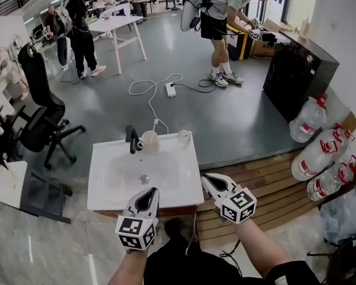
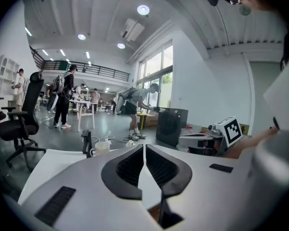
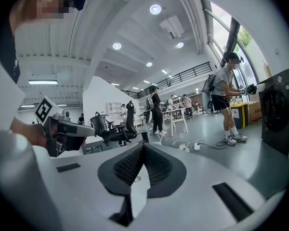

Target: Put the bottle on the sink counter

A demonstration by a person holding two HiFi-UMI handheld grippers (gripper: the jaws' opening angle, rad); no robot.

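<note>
Small pale bottle (image 1: 183, 136) upright on sink counter (image 1: 190, 186) back edge; left tongs (image 1: 152, 191), right tongs (image 1: 206, 177) closed, empty.

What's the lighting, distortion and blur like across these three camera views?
Head view: even light, sharp sink counter, straight lines bowing toward the edges. Left gripper view: heavy fisheye inside a dark round border, ceiling lamps glaring, the left tool soft up close. Right gripper view: same fisheye, bright window.
</note>
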